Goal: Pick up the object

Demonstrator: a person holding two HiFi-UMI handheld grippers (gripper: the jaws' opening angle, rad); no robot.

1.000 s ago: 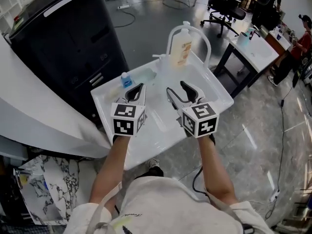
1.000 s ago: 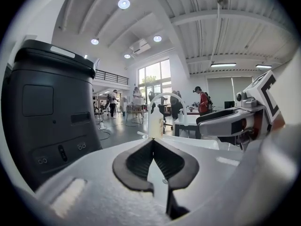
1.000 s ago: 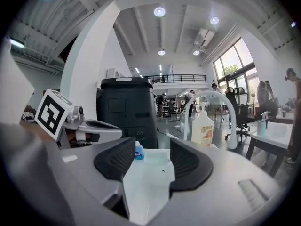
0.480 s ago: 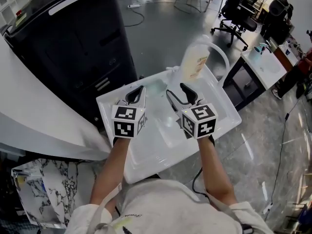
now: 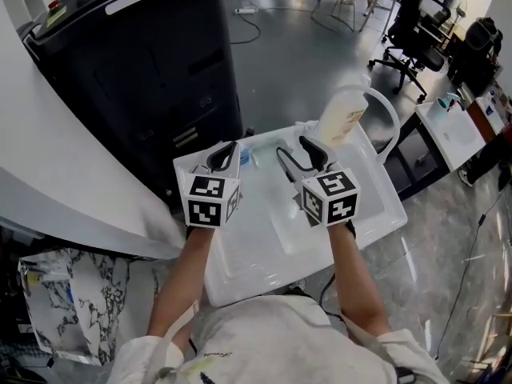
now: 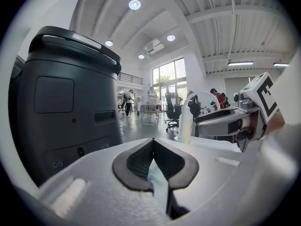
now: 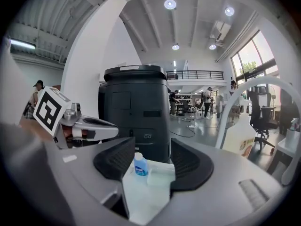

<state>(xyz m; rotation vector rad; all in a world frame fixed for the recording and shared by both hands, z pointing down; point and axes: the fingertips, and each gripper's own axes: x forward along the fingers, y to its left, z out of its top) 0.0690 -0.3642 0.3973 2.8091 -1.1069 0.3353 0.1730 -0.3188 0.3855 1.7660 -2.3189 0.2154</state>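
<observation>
A small blue-capped bottle (image 5: 245, 156) stands at the back left of the white tray (image 5: 264, 254), with a flat clear packet (image 7: 160, 171) beside it. In the right gripper view this small bottle (image 7: 140, 164) shows between and beyond the jaws, not touched. My right gripper (image 5: 301, 152) hovers open over the tray's middle with nothing in it. My left gripper (image 5: 224, 154) hangs at the tray's back left, jaws shut together and holding nothing. A large cream bottle (image 5: 344, 117) stands at the tray's far right under a white hoop handle (image 5: 387, 118).
A tall black cabinet (image 5: 152, 62) rises right behind the tray's back left edge. A curved white counter (image 5: 56, 174) runs along the left. A white desk (image 5: 452, 130) and office chairs (image 5: 412, 14) stand to the right on the grey floor.
The view has swung, so tray and bottles sit further right. Both grippers have shifted toward the tray's back left; the small bottle now lies between them. Jaw states are unchanged.
</observation>
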